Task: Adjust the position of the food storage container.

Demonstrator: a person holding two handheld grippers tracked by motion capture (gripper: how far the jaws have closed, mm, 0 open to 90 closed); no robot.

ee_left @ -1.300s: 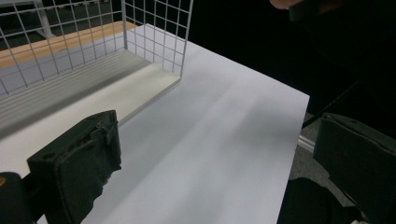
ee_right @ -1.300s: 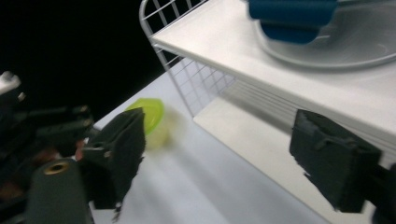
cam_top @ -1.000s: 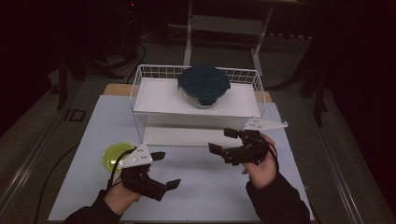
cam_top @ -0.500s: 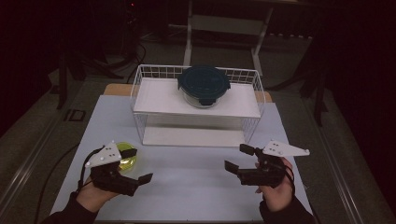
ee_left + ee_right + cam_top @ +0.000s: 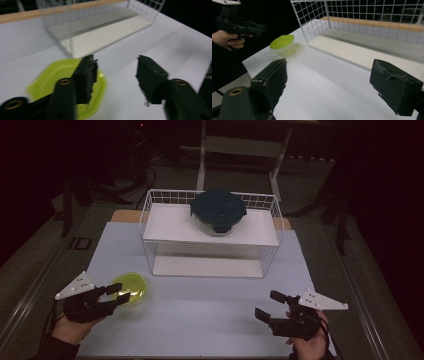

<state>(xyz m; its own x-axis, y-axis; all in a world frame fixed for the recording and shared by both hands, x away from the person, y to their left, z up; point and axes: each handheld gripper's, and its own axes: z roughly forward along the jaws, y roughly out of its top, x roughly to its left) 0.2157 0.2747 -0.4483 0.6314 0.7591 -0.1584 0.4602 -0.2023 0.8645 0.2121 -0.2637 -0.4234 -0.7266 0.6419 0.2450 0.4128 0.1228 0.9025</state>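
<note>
Left gripper (image 5: 114,297): hovering at the surface's (image 5: 200,320) near-left edge, fingers (image 5: 86,77) partly apart, having just been closing, gripping nothing; one finger is overlapping the green-lidded container's (image 5: 131,287) lid, contact unclear. Container: sitting near the left edge, just in front of the rack's left corner. White wire rack (image 5: 212,232): standing centre-back, carrying a dark-lidded glass bowl (image 5: 218,211) on its upper shelf. Bare surface is lying open between both grippers. Right gripper (image 5: 269,305): hovering near the right front edge, fingers (image 5: 272,80) spread wide, empty.

Two lidded containers (image 5: 129,288) (image 5: 218,211), one wire rack (image 5: 212,234), two grippers (image 5: 107,296) (image 5: 271,305).
</note>
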